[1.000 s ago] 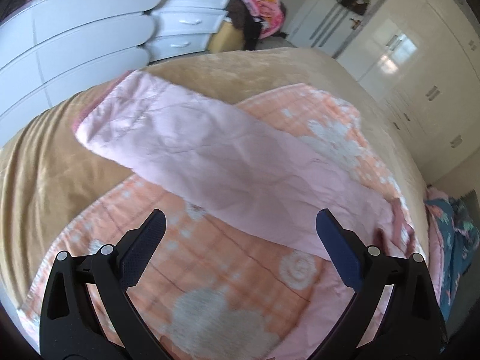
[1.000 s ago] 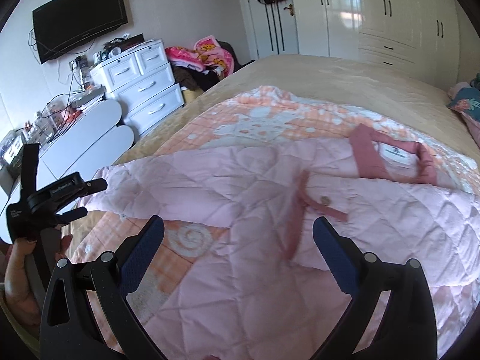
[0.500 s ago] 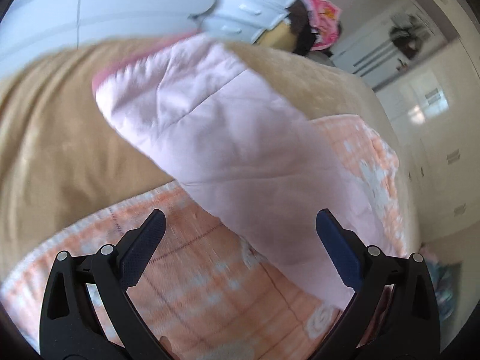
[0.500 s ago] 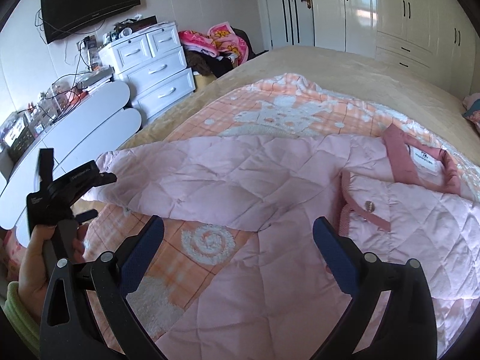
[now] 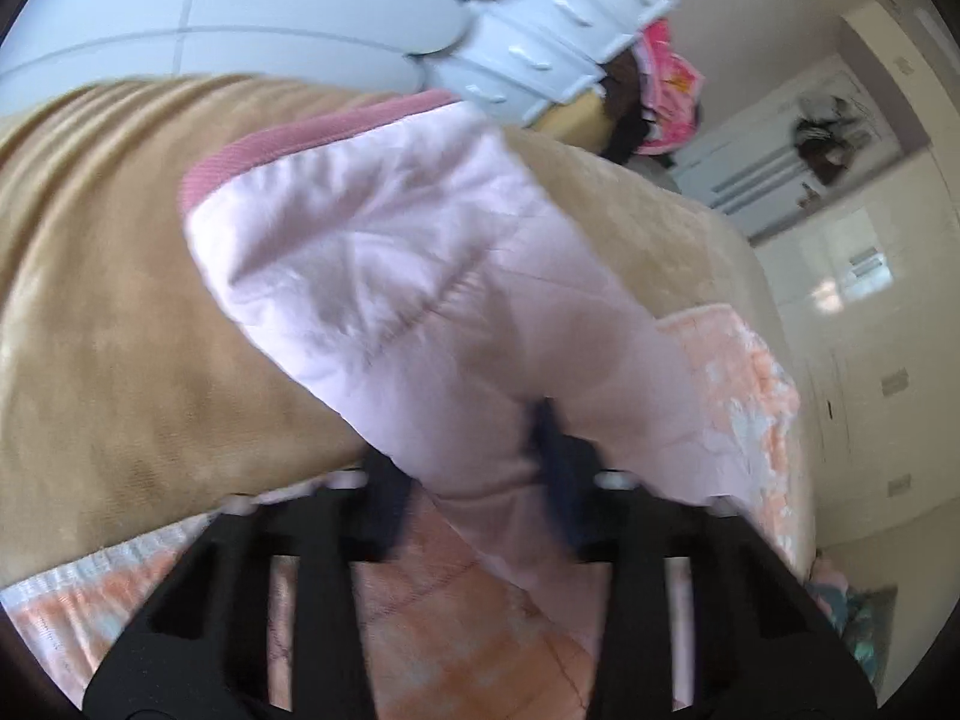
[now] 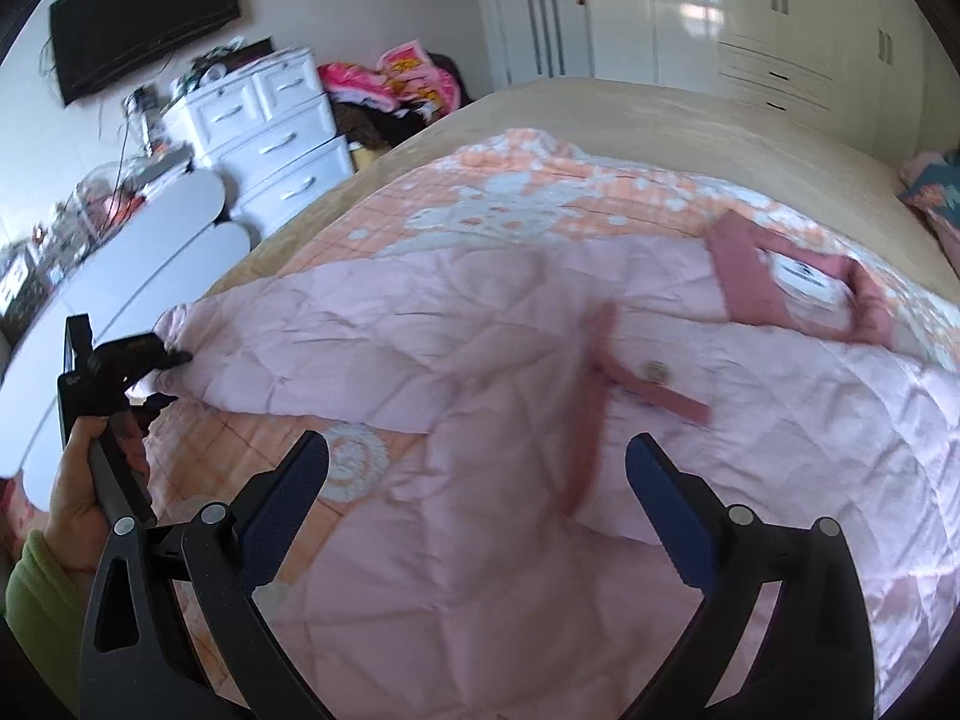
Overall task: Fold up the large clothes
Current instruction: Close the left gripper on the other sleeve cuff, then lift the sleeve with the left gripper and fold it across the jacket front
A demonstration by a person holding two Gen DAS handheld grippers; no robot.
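On the orange patterned blanket lies the pink quilted jacket, front up. Left gripper is pinched on the sleeve that reaches beyond the blanket's left edge; right gripper hovers spread above the jacket's front. I judge the sleeve should be carried flat across the chest, without dragging the body.

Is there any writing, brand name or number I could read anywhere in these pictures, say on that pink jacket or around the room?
No text here can be read.
White neck label inside the collar of the pink jacket: a dark mark shows, too blurred to read.
Left gripper, as the right wrist view shows it: a pale speck on its black body, too small to read.
Wall TV: screen dark, no visible lettering.
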